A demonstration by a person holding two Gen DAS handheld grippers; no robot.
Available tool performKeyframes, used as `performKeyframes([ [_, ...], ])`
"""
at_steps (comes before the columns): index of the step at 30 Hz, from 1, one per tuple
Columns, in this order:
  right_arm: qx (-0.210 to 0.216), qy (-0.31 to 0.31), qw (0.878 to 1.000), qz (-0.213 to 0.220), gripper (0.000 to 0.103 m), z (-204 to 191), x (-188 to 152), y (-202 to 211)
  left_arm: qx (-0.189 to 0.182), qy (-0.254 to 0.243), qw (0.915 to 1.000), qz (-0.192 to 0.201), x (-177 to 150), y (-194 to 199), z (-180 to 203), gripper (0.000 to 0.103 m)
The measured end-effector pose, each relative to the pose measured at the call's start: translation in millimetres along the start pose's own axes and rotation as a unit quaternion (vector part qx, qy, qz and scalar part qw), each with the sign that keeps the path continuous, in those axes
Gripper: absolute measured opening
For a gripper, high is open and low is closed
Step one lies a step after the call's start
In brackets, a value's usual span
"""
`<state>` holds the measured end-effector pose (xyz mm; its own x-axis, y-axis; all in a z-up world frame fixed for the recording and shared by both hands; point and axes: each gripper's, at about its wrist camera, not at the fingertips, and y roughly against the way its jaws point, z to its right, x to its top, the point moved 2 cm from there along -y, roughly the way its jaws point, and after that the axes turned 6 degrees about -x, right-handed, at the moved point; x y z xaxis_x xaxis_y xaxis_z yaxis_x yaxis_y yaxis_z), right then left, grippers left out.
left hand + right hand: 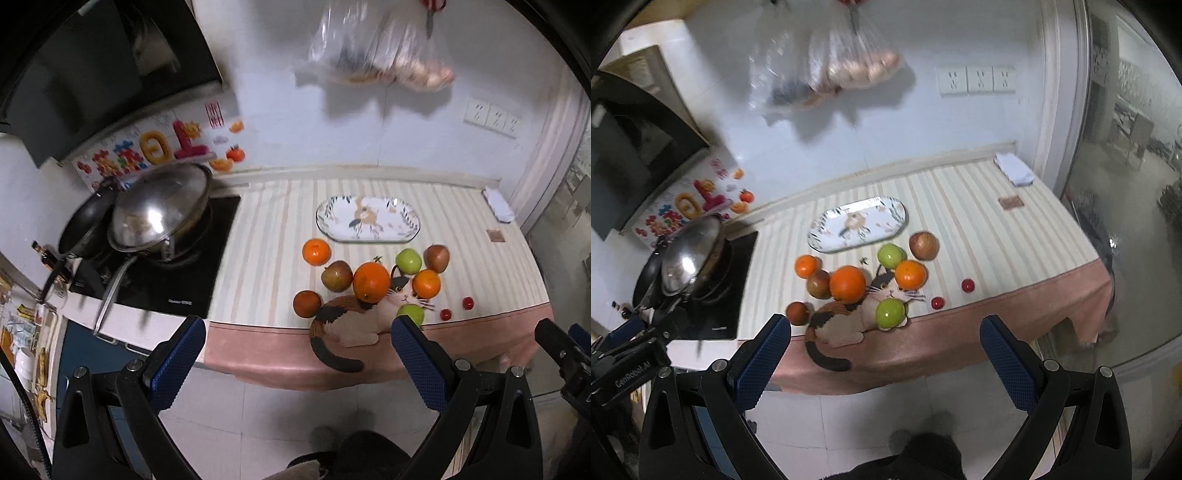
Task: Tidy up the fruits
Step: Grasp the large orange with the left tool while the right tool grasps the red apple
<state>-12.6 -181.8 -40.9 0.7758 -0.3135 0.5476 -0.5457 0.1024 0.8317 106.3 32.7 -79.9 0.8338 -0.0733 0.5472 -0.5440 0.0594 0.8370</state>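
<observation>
From the left wrist, the left gripper (297, 330) hangs off the counter's front edge, fingers spread and holding nothing; the fruit lies loose on the striped cloth (266, 258), a big orange (371, 281) in the middle, just in front of the bare oval plate (406, 230). From the right wrist, the right gripper (884, 330) is likewise spread wide and holding nothing, a green apple (890, 313) nearest it on the cat mat (842, 328).

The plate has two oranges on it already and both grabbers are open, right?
Not quite. The plate has no fruit on it; the oranges, like the big orange, sit on the cloth in front of it, as the left wrist view shows. The left gripper and right gripper are indeed open.
</observation>
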Motion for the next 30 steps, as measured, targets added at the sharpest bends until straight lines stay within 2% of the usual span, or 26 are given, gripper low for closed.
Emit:
performKeyframes([
  [4, -0.001, -0.020, 0.999, -0.042, 0.103, 5, 10, -58, -0.016, 0.008, 0.9985, -0.051, 11, -54, -3, 0.103],
  [7, 0.002, -0.034, 0.997, -0.074, 0.103, 13, 19, -106, -0.049, 0.020, 0.9914, -0.120, 21, -112, 2, 0.103],
  [10, 0.012, -0.043, 0.994, -0.103, 0.103, 22, 29, -154, -0.069, 0.037, 0.9825, -0.169, 30, -162, 12, 0.103],
  [12, 0.018, -0.044, 0.991, -0.122, 0.103, 26, 34, -185, -0.075, 0.039, 0.9791, -0.185, 37, -187, 22, 0.103],
  [16, 0.020, -0.049, 0.985, -0.163, 0.103, 34, 42, -242, -0.074, 0.014, 0.9719, -0.223, 49, -243, 52, 0.103],
  [20, 0.015, -0.052, 0.977, -0.206, 0.103, 44, 48, -298, -0.071, -0.053, 0.9609, -0.262, 50, -294, 88, 0.102],
  [26, 0.022, -0.051, 0.966, -0.252, 0.103, 50, 47, -344, -0.066, -0.107, 0.9388, -0.321, 40, -349, 113, 0.102],
  [30, 0.029, -0.055, 0.961, -0.270, 0.103, 53, 48, -364, -0.061, -0.139, 0.9323, -0.328, 35, -363, 129, 0.100],
])
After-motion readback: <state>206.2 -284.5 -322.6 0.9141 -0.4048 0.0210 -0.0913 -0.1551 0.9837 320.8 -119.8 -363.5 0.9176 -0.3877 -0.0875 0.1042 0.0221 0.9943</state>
